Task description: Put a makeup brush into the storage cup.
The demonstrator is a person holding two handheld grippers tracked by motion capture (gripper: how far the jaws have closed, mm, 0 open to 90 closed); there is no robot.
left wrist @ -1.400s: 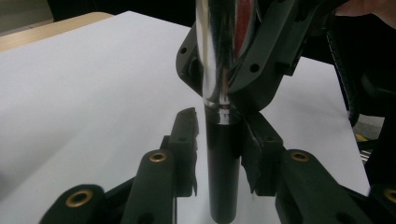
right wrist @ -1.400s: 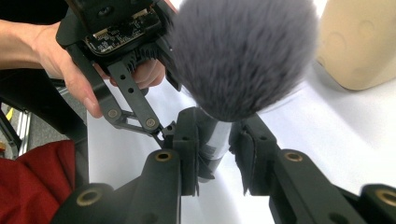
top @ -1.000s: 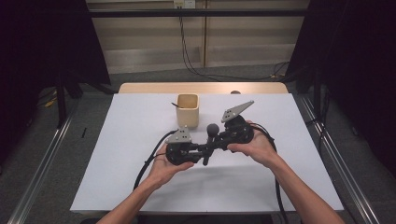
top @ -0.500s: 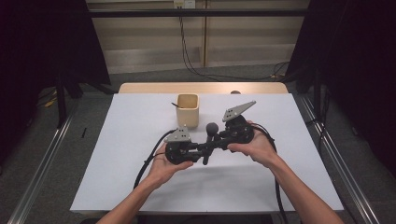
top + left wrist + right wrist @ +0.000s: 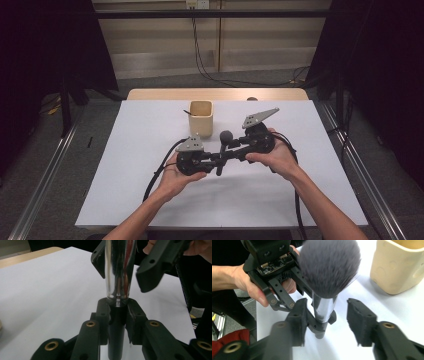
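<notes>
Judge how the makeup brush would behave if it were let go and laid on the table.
The makeup brush probably rolls, given its round handle. Its polished metal ferrule looks slippery. Its fluffy bristle head should flex softly. The left gripper clamps its black handle.

The makeup brush (image 5: 329, 267) is standing nearly upright above the white surface (image 5: 125, 190), between the two hands. It is showing a full, rounded head of dark grey bristles on top, a shiny silver ferrule (image 5: 118, 270) under it, and a black handle (image 5: 116, 332) below. The handle is sitting between the left gripper's (image 5: 117, 315) jaws.
</notes>
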